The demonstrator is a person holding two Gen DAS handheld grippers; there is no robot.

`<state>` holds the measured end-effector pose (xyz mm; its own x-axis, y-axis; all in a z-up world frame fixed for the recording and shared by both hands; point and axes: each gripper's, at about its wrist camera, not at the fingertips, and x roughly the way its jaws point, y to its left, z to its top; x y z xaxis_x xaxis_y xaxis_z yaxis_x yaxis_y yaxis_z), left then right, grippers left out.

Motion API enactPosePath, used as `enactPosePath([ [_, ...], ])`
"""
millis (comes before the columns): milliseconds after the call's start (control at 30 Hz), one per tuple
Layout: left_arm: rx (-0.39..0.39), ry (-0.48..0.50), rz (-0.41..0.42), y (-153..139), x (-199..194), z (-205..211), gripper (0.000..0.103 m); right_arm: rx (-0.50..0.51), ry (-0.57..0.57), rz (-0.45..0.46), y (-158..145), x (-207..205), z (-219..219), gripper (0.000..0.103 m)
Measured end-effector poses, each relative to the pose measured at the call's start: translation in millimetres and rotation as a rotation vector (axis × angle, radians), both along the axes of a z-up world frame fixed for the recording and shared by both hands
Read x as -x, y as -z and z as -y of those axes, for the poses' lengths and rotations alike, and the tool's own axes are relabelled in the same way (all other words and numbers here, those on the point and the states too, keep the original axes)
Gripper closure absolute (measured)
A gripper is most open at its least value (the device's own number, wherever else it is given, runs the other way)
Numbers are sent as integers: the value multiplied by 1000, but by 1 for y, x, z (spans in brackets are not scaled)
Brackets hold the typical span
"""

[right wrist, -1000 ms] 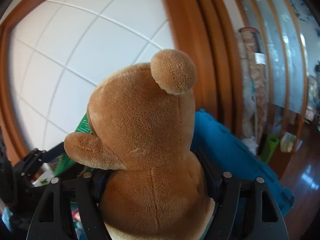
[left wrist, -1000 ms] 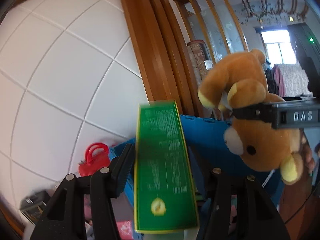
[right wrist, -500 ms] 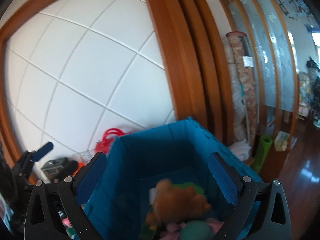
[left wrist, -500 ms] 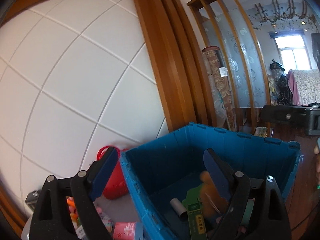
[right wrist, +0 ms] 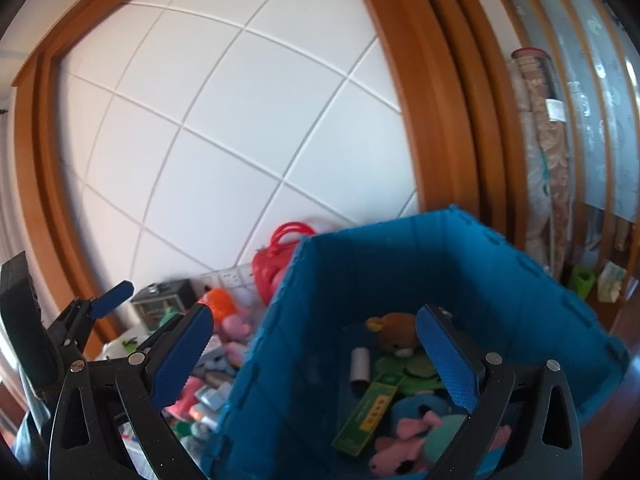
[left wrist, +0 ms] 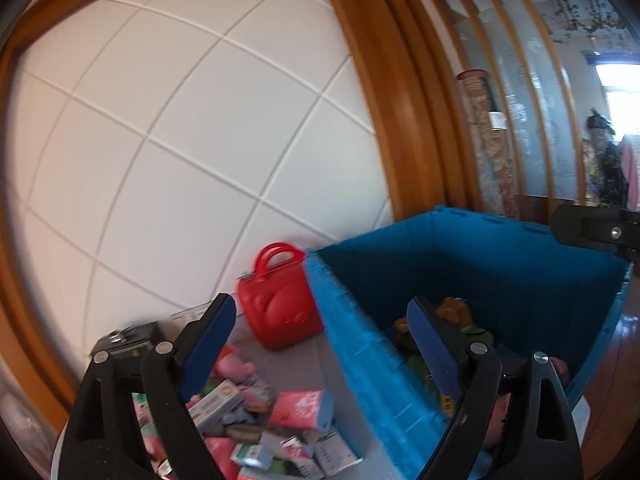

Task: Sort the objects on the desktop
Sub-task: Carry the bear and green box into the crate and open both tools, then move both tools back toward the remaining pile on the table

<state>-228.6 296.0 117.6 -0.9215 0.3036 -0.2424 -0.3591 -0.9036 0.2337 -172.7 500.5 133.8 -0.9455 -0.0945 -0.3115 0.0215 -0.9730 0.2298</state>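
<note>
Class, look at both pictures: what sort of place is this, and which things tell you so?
Probably a room in a home. A white panelled wall with wooden trim stands behind a blue storage crate of soft toys, with a red toy case and small boxes beside it.

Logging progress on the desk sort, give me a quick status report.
Left gripper and right gripper open, nothing held, jaws just opened. Brown bear and green box lie in the blue crate. Nothing in the way.

Blurred small boxes [left wrist: 256,432] beside the bin; labels unreadable.
</note>
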Motion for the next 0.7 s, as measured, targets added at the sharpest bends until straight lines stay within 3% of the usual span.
enactPosePath([
  [467, -36, -320, 77, 30, -4, 87, 15, -14, -161, 62, 20, 4, 67, 0],
  [700, -34, -415, 109, 44, -14, 129, 15, -34, -276, 86, 33, 3, 111, 0],
])
